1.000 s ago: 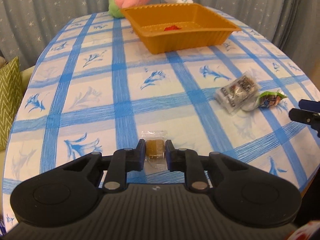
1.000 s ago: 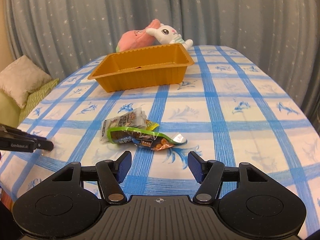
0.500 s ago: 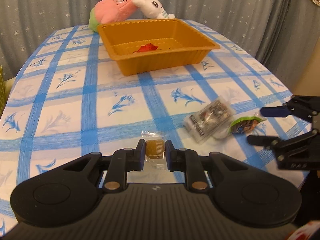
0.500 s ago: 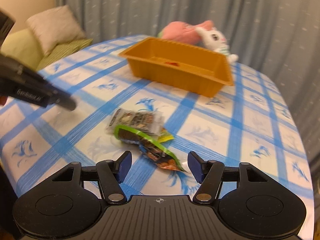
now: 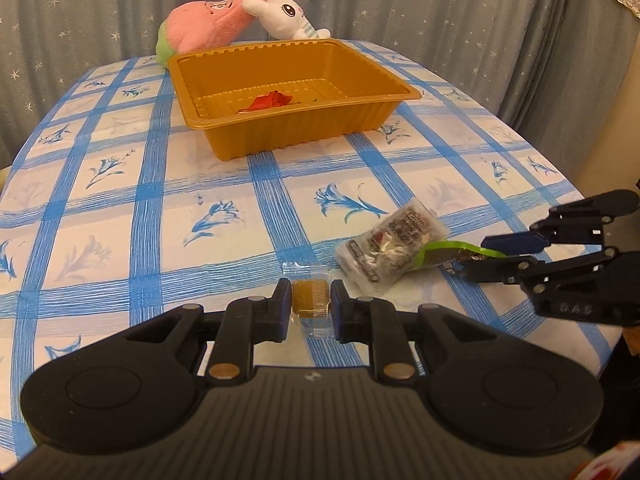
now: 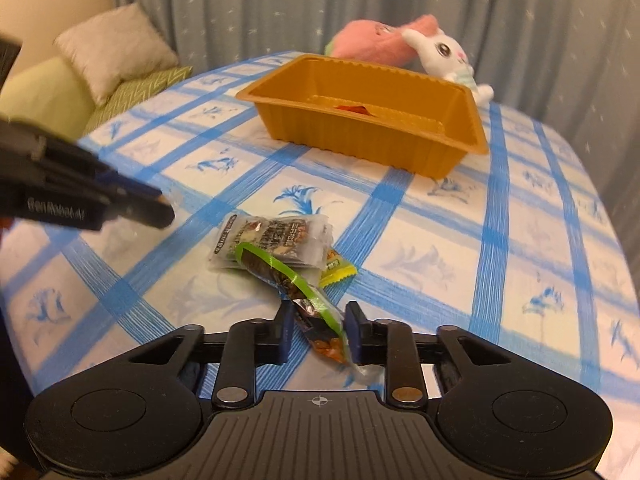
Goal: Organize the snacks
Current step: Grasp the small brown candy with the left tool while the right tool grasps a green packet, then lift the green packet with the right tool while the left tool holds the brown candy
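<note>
My left gripper (image 5: 310,307) is shut on a small brown snack in a clear wrapper (image 5: 311,303) and holds it above the table. My right gripper (image 6: 318,330) has closed around the near end of a green-edged snack packet (image 6: 298,296), which lies on the tablecloth; it also shows in the left wrist view (image 5: 448,254). A clear packet with dark print (image 6: 276,242) lies under it, with a yellow packet (image 6: 338,270) beside. The orange tray (image 5: 304,130) stands at the far side and holds a red wrapper (image 5: 266,101).
Pink and white plush toys (image 5: 240,20) lie behind the tray. A sofa with cushions (image 6: 112,64) stands left of the table. The table's near right edge (image 5: 608,344) is close to my right gripper. A grey curtain hangs behind.
My right gripper has moved forward over the green-edged packet and its jaws have closed in on it. My left gripper has lifted and swung right with the brown snack.
</note>
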`<state>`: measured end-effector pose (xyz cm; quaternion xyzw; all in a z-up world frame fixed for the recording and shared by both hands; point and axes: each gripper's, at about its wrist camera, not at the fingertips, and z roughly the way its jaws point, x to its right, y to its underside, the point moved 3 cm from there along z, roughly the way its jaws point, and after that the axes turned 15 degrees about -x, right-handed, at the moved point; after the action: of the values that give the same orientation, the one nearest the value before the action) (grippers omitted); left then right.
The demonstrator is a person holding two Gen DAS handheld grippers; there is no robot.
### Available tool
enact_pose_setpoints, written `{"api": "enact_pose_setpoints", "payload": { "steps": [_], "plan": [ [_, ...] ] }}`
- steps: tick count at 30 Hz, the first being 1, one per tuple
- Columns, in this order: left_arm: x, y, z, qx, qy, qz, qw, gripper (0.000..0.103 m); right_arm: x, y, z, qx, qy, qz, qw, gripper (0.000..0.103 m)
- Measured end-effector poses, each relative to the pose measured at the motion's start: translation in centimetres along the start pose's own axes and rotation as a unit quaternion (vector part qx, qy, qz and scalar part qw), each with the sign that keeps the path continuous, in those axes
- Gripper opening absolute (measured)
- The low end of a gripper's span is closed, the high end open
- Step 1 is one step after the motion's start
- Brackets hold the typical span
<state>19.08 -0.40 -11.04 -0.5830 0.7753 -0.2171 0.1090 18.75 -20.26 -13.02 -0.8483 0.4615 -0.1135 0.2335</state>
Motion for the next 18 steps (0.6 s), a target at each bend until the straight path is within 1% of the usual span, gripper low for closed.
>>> {"api": "enact_pose_setpoints", "payload": {
  "steps": [2,4,5,7,11,13,16,18],
  "plan": [
    [0.2,0.1,0.0,0.000,0.001,0.001,1.0000,0.018,0.8,0.1,-0.5,-0.005,-0.037,0.044,0.998,0.024],
    [0.3,0.0,0.0,0.000,0.001,0.003,1.0000,0.018,1.8,0.2,-0.9,-0.012,-0.074,0.093,0.993,0.023],
    [0.4,0.0,0.0,0.000,0.001,0.005,1.0000,0.018,2.3,0.4,-1.1,-0.016,-0.093,0.119,0.988,0.022],
    [0.5,0.1,-0.1,0.000,0.001,0.006,1.0000,0.018,3.7,0.8,-1.2,-0.022,-0.127,0.178,0.976,0.022],
    [0.7,0.0,-0.2,0.003,0.003,0.005,1.0000,0.018,6.3,1.4,-1.4,-0.013,-0.140,0.251,0.958,0.023],
    [1.0,-0.2,-0.2,0.005,0.005,0.005,1.0000,0.018,7.1,1.5,-1.7,0.002,-0.140,0.269,0.953,0.023],
    [1.5,-0.5,-0.2,0.006,0.008,0.009,0.9999,0.018,8.6,1.6,-2.0,0.014,-0.146,0.301,0.942,0.023],
    [1.8,-0.7,-0.1,0.007,0.010,0.011,0.9999,0.018,9.6,1.8,-2.0,0.016,-0.129,0.316,0.940,0.023]
  ]
}}
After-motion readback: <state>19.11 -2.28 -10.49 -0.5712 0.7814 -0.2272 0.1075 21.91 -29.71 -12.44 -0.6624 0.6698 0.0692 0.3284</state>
